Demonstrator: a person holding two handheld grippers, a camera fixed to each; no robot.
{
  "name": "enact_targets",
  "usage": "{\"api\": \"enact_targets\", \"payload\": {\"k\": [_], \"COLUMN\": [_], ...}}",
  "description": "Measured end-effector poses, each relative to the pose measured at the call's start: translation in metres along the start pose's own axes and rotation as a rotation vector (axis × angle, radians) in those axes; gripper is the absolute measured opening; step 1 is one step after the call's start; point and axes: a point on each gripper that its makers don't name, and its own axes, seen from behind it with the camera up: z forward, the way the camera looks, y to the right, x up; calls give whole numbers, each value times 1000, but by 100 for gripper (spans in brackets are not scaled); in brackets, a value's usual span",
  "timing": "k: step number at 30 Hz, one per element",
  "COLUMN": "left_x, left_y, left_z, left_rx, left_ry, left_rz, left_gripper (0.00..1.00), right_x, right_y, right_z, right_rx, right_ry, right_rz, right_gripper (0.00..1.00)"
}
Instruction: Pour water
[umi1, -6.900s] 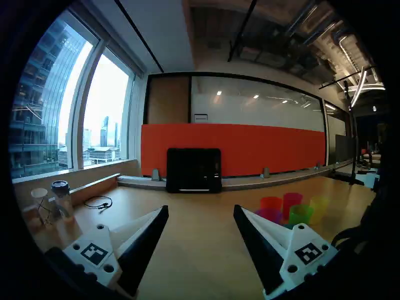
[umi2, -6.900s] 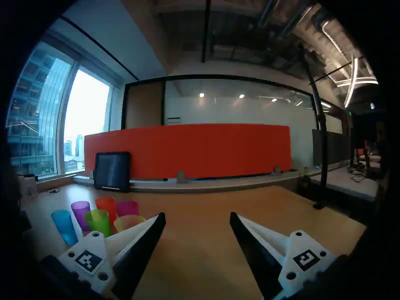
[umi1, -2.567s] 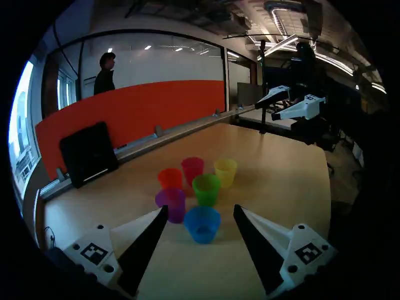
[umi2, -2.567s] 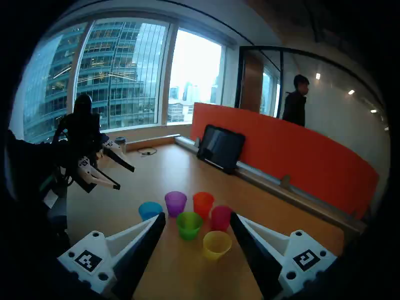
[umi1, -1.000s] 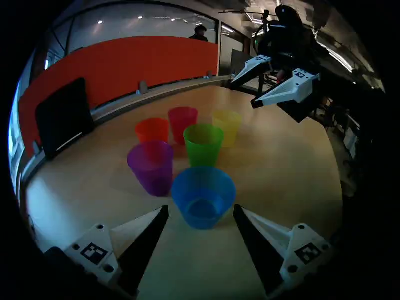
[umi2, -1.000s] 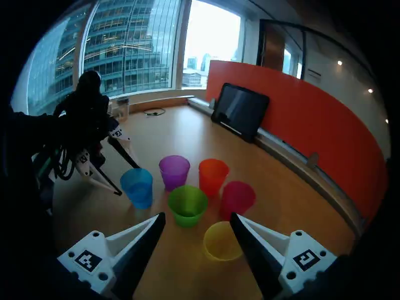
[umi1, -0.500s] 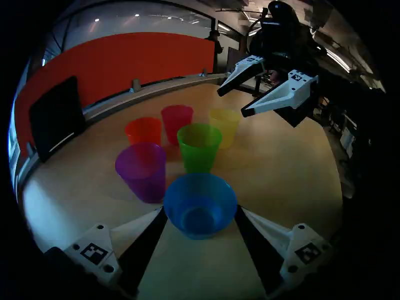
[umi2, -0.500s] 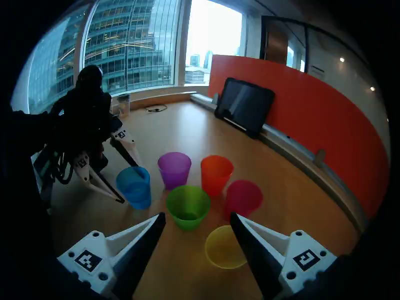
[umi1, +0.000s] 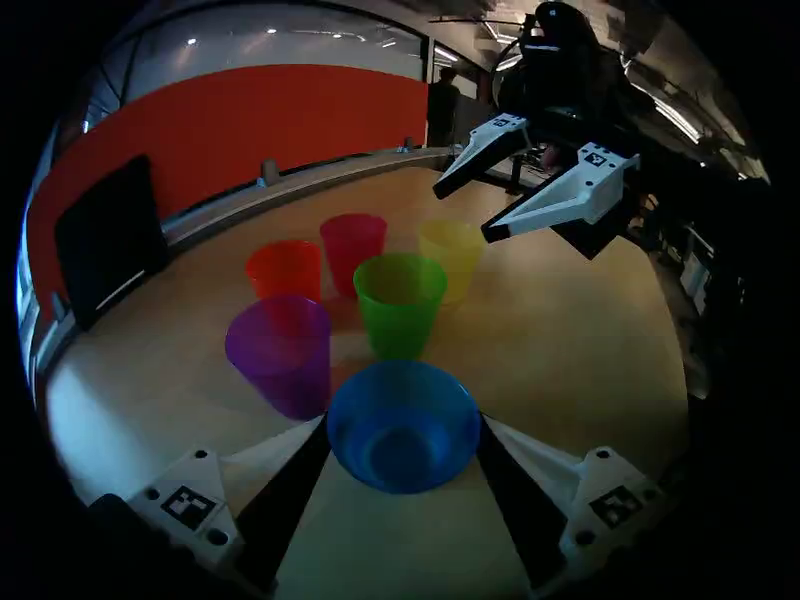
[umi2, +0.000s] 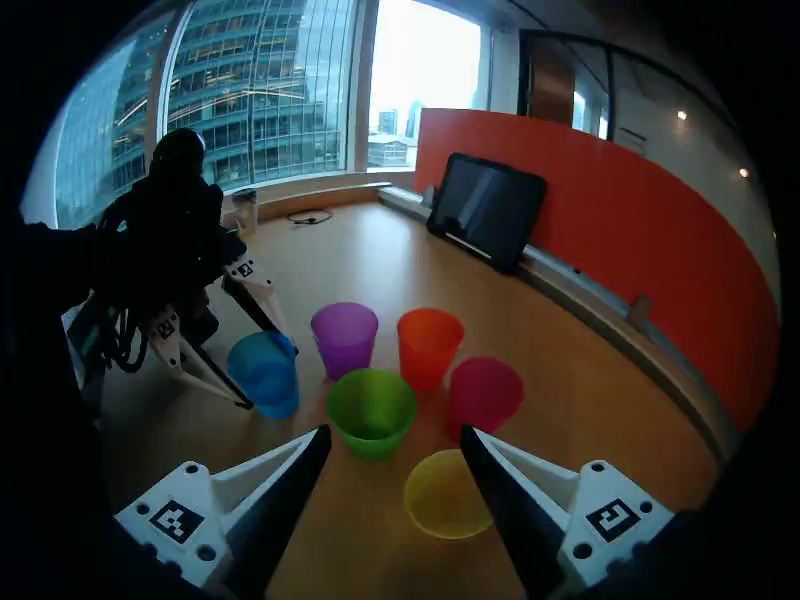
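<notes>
The blue cup (umi1: 403, 455) stands on the wooden table (umi1: 590, 330). It is at the near end of a bunch of six cups, right between the two fingers of the left gripper (umi1: 402, 422). I cannot tell if there is water in it. The left gripper is spread wide and the cup fills the gap. I cannot tell if the fingers touch its sides yet.

I think the job now is to grab this cup so it can be tipped into another one. To do that well, the fingers should close slowly and evenly on both sides, a bit below the rim. The cup looks like thin plastic, so a hard squeeze could squash it or make it pop out. Then it should go straight up, because the purple cup (umi1: 280, 350) is just beside it and the green cup (umi1: 400, 300) is near behind it. A bump could knock them over.

The left gripper sits low and points across the table at the cups. The right gripper (umi2: 392, 432) is spread wide too and holds nothing. It hangs over the other side of the bunch, tipped down, with the yellow cup (umi2: 445, 495) just under its fingers.
</notes>
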Motion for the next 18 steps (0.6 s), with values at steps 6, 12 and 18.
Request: {"api": "enact_targets", "payload": {"k": [6,12,18], "left_x": [-2,-1,7], "left_y": [0,0,-2], "left_z": [-1,-4,-14], "left_rx": [-1,5,14], "left_ry": [1,6,36], "left_rz": [-10,1,0], "left_gripper": [89,88,88], "right_x": [-1,-2,-4], "right_y": [1,-2,-5], "right_z": [3,10,20], "right_rx": [3,15,29], "right_ry": [-1,-8,-20], "right_rz": [1,-3,-9], "right_gripper": [100,100,100]}}
